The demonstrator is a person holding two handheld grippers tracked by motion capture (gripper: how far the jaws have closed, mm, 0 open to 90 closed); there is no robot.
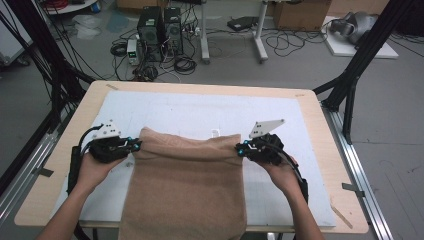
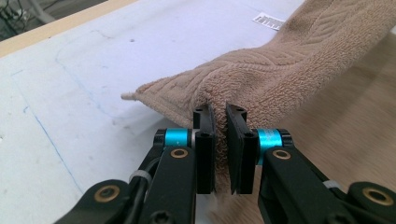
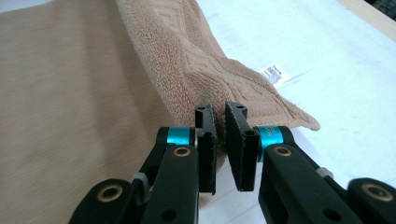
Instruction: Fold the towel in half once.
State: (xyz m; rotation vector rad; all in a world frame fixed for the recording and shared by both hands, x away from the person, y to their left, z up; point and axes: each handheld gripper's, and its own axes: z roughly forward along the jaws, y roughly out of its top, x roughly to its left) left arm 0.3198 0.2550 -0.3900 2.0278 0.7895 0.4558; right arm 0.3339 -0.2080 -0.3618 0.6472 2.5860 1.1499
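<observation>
Towel [image 1: 185, 185] (tan terry) lies on the white mat [image 1: 200, 112], near end draped off the table's near edge. Left gripper [image 1: 136, 145] and right gripper [image 1: 240, 149] each pinch a far corner, probably so it folds evenly.

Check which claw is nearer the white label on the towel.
Right. The right claw grips the towel corner just beside the label; the left claw grips the opposite corner.

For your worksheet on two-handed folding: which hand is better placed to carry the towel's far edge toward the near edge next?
Neither alone: both. The left gripper is shut on the towel at its far left corner, the right gripper on its far right corner, so they should move together.
</observation>
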